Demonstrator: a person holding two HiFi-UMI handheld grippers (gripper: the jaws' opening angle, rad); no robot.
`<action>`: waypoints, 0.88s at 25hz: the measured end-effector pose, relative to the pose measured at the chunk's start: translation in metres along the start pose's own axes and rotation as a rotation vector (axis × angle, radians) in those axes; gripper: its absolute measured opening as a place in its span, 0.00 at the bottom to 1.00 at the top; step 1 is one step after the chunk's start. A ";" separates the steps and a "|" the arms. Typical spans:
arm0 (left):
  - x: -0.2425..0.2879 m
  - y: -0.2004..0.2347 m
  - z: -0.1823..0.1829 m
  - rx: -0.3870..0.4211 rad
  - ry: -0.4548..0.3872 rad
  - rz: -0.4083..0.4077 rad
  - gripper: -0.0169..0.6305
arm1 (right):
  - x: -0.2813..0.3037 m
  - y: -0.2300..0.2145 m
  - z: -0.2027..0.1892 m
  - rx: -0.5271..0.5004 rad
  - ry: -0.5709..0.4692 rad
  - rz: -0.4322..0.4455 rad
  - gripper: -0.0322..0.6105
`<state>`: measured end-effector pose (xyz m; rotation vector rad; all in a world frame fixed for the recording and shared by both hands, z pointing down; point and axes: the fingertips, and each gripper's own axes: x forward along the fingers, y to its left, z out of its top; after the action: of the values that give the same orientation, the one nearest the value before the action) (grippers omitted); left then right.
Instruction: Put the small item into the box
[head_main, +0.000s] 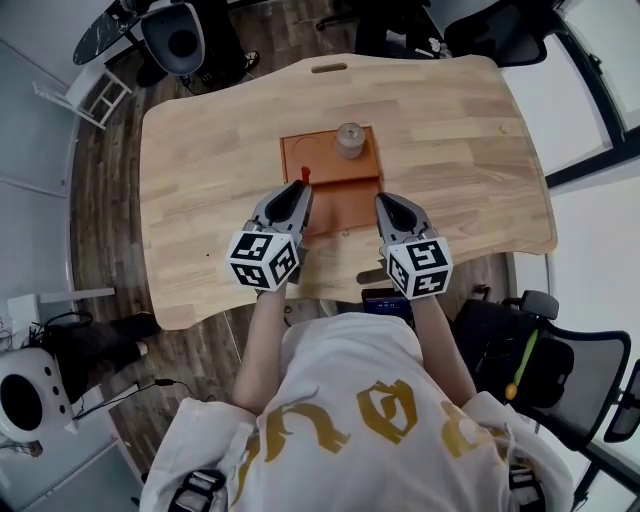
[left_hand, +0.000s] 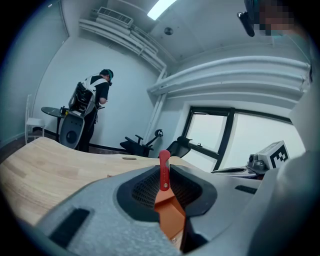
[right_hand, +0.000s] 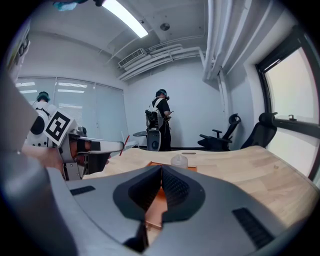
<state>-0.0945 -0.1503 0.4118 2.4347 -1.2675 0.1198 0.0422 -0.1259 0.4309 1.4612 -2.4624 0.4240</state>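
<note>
Nearest the lens in the left gripper view, the left hand-held gripper (left_hand: 165, 184) has its grey jaws clamped on the small red item (left_hand: 164, 165), a thin strip that stands upright and pokes out above the ribbed pads. The head view puts that item just above the near left part of the orange box (head_main: 325, 162), so it is in the grip and not yet inside the box. Just to its right, the right hand-held gripper (right_hand: 161, 172) has its jaws pressed together with nothing between them, and it hangs over the near right side of the box. A flat orange panel (head_main: 340, 212) lies on the near side of the box under both sets of tips; it is probably the opened lid. A small clear jar (head_main: 349, 140) stands at the far right corner of the box; I cannot tell whether it rests inside or on the rim. All of this sits near the middle of the pale wooden tabletop (head_main: 200, 150). The step in hand looks like the carry to the drop point. The next move calls for lowering the left tips over the bare floor of the box, well apart from the jar, and then parting the jaws so that the strip falls inside and not on the lid.
</note>
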 end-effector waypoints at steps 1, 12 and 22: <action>0.001 0.000 0.000 0.001 0.001 -0.002 0.11 | 0.001 0.000 -0.001 0.001 0.003 0.002 0.07; 0.015 0.010 -0.010 -0.017 0.031 -0.006 0.11 | 0.020 -0.009 -0.014 0.013 0.048 0.011 0.07; 0.023 0.025 -0.033 -0.025 0.093 0.014 0.11 | 0.037 -0.012 -0.034 0.028 0.102 0.032 0.07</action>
<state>-0.0978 -0.1684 0.4550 2.3707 -1.2374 0.2173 0.0381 -0.1487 0.4765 1.3767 -2.4118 0.5287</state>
